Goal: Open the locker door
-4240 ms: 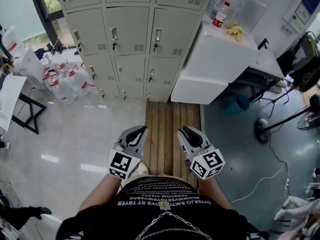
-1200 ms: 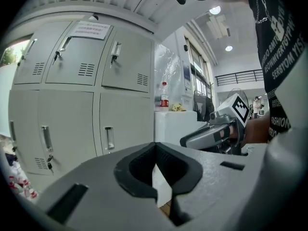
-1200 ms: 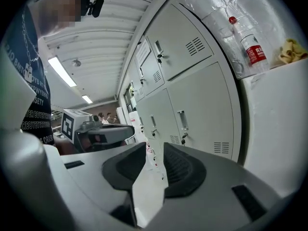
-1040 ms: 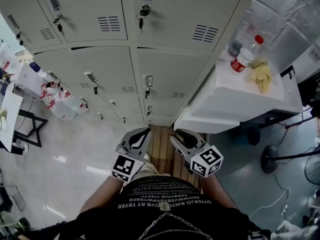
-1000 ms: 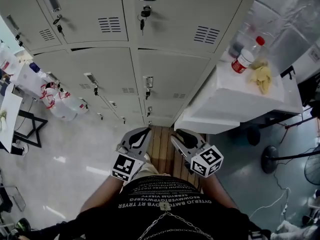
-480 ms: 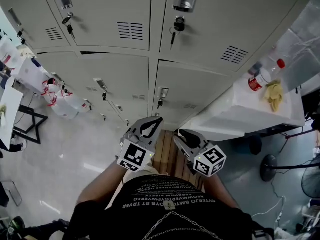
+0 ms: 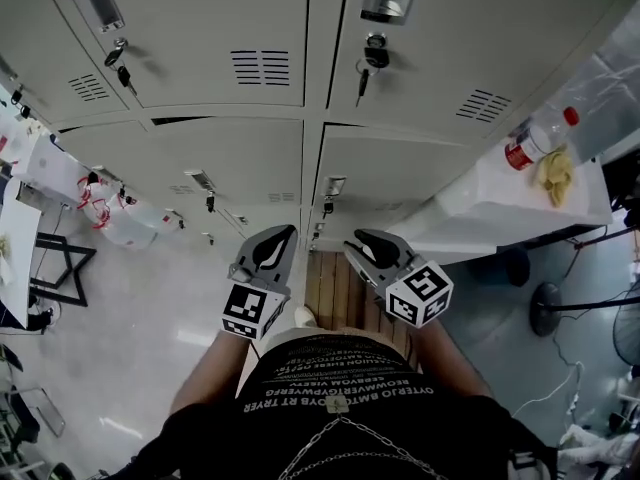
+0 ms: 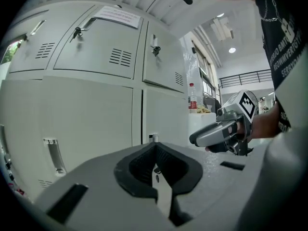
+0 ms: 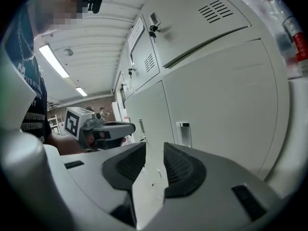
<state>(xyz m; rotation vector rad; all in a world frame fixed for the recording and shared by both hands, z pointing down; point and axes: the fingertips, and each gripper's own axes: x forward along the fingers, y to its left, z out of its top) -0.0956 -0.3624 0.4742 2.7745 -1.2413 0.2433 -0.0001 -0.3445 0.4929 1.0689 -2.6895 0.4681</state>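
Head view: the person faces a grey locker bank (image 7: 250, 158). The left gripper (image 7: 285, 233) and right gripper (image 7: 358, 240) are held side by side at the waist, near the lockers but touching nothing. The locker door (image 7: 400, 173) most in line with them has a small handle (image 7: 333, 185) with a key (image 7: 327, 208) hanging under it, and it is shut.

Left gripper view: the left gripper's (image 8: 154, 146) fingers are clenched tip to tip and empty. The handle (image 8: 153, 137) sits just above the tips, apart from them.

Right gripper view: the right gripper's (image 9: 153, 148) fingers are released, with a clear gap and nothing in it. The door (image 9: 226, 105) and handle (image 9: 184, 133) lie ahead.

Handling (my guess): the door is thin sheet metal, so stiff, light and free-swinging. Its painted face is slick, so only the handle offers a hold; pinch it with 1 gripper. The key may need turning first. I can't tell the hinge side.
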